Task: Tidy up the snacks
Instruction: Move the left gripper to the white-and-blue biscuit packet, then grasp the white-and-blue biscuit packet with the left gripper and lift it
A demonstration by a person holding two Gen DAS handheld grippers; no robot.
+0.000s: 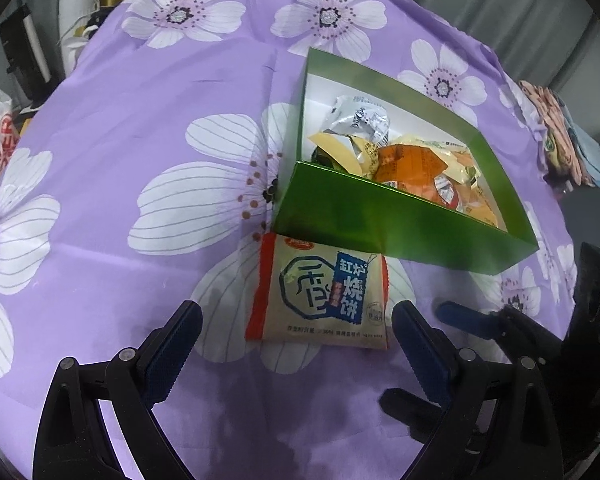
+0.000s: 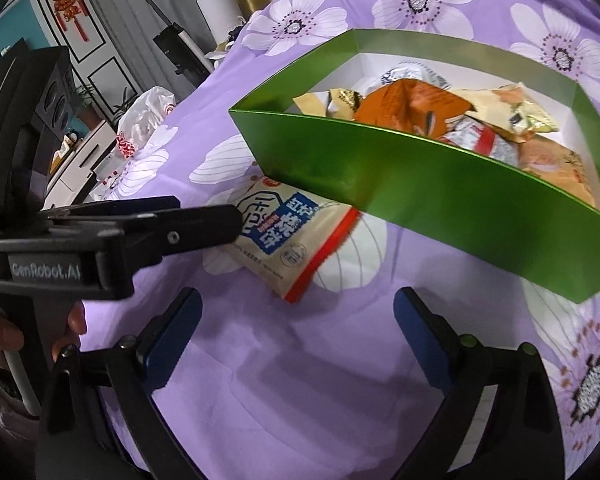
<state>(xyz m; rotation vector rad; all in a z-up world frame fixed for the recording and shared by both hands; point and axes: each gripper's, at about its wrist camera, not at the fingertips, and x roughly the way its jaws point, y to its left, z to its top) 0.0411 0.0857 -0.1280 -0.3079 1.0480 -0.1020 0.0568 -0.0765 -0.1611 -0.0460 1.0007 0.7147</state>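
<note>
Snack packet (image 1: pixel 324 292) lies on the purple floral cloth (image 1: pixel 120 120), touching the green box (image 1: pixel 380 216) of wrapped snacks (image 1: pixel 412 160); left gripper (image 1: pixel 296 328) fingers wide around its near edge; right gripper (image 2: pixel 298 312) fingers wide, empty; box hides the packet's far corner.

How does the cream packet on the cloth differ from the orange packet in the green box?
The cream packet lies flat alone on the purple cloth, outside the green box; the orange packet sits inside it, tilted among other snacks. The cream packet has blue print and red edges; the orange packet is mostly one colour. Both are sealed snack packets.
</note>
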